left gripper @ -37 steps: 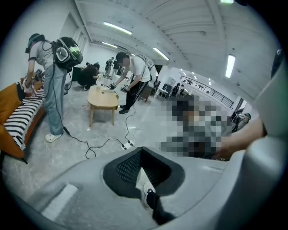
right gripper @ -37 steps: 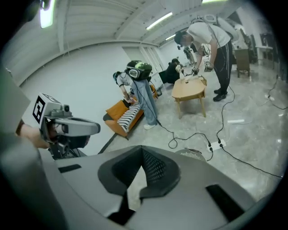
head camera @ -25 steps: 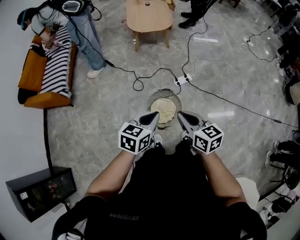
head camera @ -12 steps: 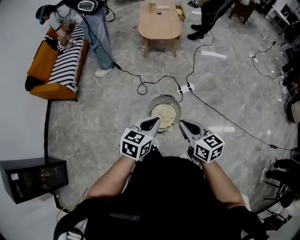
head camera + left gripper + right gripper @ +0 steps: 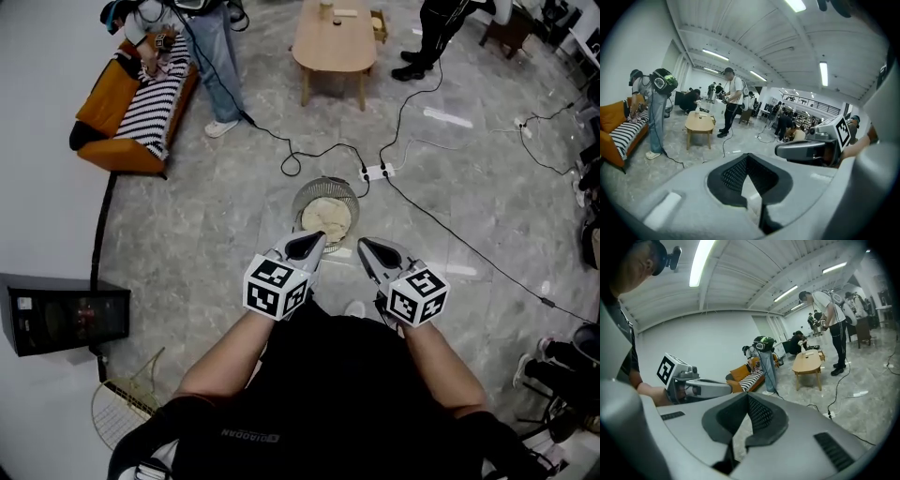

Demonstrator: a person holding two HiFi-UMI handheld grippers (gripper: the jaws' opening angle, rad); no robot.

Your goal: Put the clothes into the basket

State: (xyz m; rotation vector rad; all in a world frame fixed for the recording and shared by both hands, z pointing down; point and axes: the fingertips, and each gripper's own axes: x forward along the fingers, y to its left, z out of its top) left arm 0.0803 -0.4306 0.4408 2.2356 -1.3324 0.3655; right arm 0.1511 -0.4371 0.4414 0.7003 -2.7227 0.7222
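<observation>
A round wire basket (image 5: 302,199) stands on the grey floor with a cream cloth (image 5: 326,219) lying inside it. My left gripper (image 5: 309,246) hangs just short of the basket's near rim, jaws shut and nothing in them. Beside it, my right gripper (image 5: 368,249) is also shut and empty. In the left gripper view the left gripper (image 5: 748,158) has its dark pads pressed together, and the right gripper (image 5: 806,150) shows at the side. The right gripper view shows the right gripper (image 5: 746,399) closed, with the left gripper (image 5: 701,389) beside it.
Black cables and a white power strip (image 5: 378,172) run across the floor beyond the basket. A wooden table (image 5: 335,37) stands further off, an orange sofa (image 5: 103,98) with striped cloth at far left. A person in jeans (image 5: 217,56) stands by the sofa. A black box (image 5: 61,312) sits at left.
Both grippers have drawn back and a little up from over the basket. The basket now lies just ahead of the tips instead of under them. Both stay shut.
</observation>
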